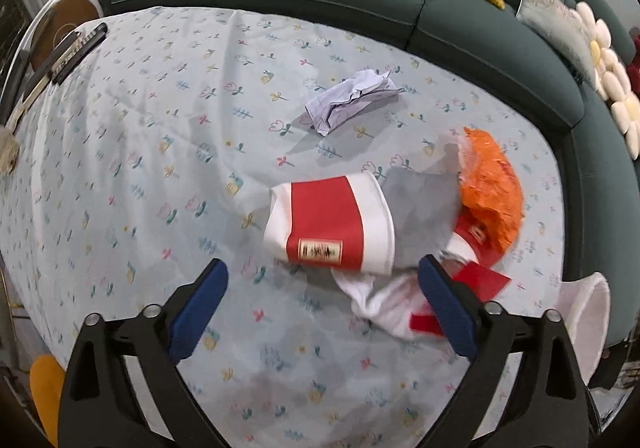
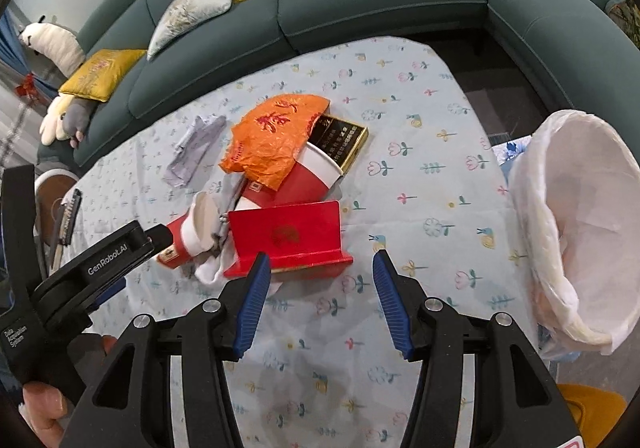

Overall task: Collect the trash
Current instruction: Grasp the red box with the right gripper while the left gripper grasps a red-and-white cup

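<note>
My left gripper [image 1: 322, 280] hangs wide open over a red-and-white paper cup [image 1: 332, 224] lying on its side; the cup's near edge sits level with the fingertips and the blue pads stay clear of it. Under it lie a white tissue [image 1: 380, 300] and a red card [image 1: 484, 282], with an orange plastic bag [image 1: 492, 187] to the right and crumpled lilac paper [image 1: 352, 99] farther back. My right gripper [image 2: 322, 260] is open with nothing between its fingers, just in front of a red folded box [image 2: 288, 240]. Behind the box are the orange bag [image 2: 276, 135], a second cup [image 2: 316, 171] and a black box [image 2: 340, 139].
A bin with a white liner [image 2: 576, 232] stands at the table's right edge. The floral tablecloth [image 2: 420, 187] covers the table. A dark green sofa [image 2: 360, 7] with cushions curves around it. A remote [image 1: 76, 51] lies at the far left. The left tool's black housing [image 2: 100, 268] and a hand [image 2: 40, 408] fill the right wrist view's lower left.
</note>
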### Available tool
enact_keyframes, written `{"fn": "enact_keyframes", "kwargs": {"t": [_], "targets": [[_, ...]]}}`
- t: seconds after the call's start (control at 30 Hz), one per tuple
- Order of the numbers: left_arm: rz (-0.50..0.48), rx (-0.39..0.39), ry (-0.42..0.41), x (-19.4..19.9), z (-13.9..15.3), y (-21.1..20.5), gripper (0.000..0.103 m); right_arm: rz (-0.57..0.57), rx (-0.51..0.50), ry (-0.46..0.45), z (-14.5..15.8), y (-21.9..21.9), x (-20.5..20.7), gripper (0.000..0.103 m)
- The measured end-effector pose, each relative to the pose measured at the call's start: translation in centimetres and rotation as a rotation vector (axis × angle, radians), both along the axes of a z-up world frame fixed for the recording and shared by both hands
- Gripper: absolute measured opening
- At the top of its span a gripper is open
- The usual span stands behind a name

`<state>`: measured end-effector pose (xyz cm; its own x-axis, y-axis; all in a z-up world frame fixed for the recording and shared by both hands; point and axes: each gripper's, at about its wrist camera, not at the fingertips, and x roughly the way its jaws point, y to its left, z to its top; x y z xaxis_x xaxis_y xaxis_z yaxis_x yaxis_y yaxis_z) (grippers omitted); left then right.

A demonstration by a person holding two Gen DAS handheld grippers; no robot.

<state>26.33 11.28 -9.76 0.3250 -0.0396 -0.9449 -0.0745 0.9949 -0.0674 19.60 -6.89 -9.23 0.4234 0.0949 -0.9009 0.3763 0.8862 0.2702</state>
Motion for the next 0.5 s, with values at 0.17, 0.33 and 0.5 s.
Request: {"fn": "enact_keyframes", "kwargs": {"t": [0.17,0.33,0.5], "targets": [[0.009,0.002,0.055,1.7,-2.2,0.2,0.092,-0.016,0.0,0.022,-1.3,0.2,1.1,0.061],[0.008,-0.003,0.104,2.2,-4.0,0.4,0.092,-0.043,0.033,0.063,-2.7,0.0,1.0,0.062],[-0.006,-0.012,0.12,1.4,-4.9,0.9,0.078,-0.077,0.109,0.092,-4.2,-0.2,0.1,0.063]]}}
